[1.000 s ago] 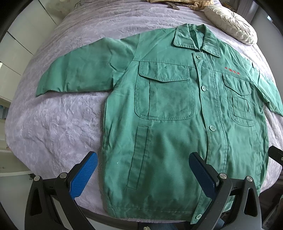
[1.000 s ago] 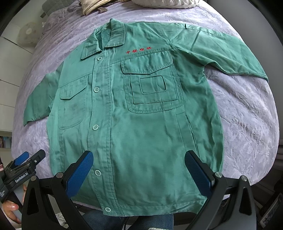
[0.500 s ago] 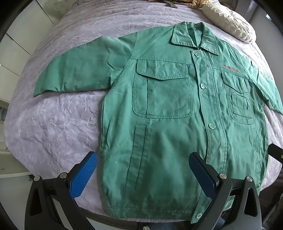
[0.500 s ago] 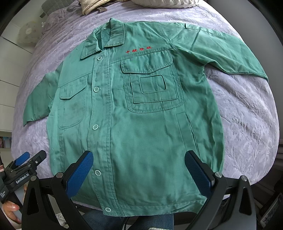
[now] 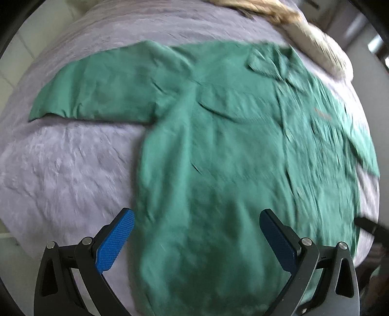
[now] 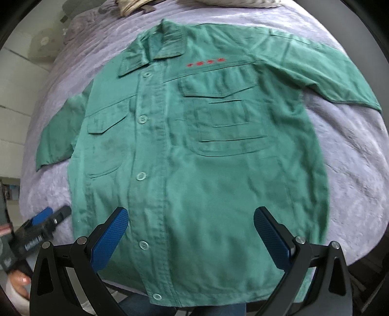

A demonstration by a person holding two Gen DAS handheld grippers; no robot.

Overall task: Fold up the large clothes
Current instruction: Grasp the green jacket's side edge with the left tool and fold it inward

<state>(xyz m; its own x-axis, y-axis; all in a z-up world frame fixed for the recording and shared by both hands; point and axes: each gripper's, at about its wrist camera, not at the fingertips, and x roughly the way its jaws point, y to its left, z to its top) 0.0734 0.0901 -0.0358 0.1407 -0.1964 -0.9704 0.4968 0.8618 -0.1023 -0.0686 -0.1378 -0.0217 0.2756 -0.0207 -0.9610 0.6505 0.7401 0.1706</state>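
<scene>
A green button-up work jacket (image 5: pixel 218 150) lies flat and face up on a lilac bedspread (image 5: pixel 60 165), sleeves spread to both sides; it also fills the right wrist view (image 6: pixel 199 158), with red embroidery (image 6: pixel 206 62) above a chest pocket. My left gripper (image 5: pixel 197 243) is open and empty, hovering over the jacket's lower left part. My right gripper (image 6: pixel 190 238) is open and empty above the lower front near the hem. The left gripper also shows at the left edge of the right wrist view (image 6: pixel 41 226). The left wrist view is blurred.
A pale cushion (image 5: pixel 316 46) and a beige cloth (image 5: pixel 255 9) lie at the head of the bed. The bed's near edge runs just below the jacket's hem (image 6: pixel 218 299). White cabinets (image 6: pixel 14 104) stand at the left side.
Both grippers have moved forward and lower over the jacket, so it looks larger. The left view has swung left, now blurred. The jacket has not moved.
</scene>
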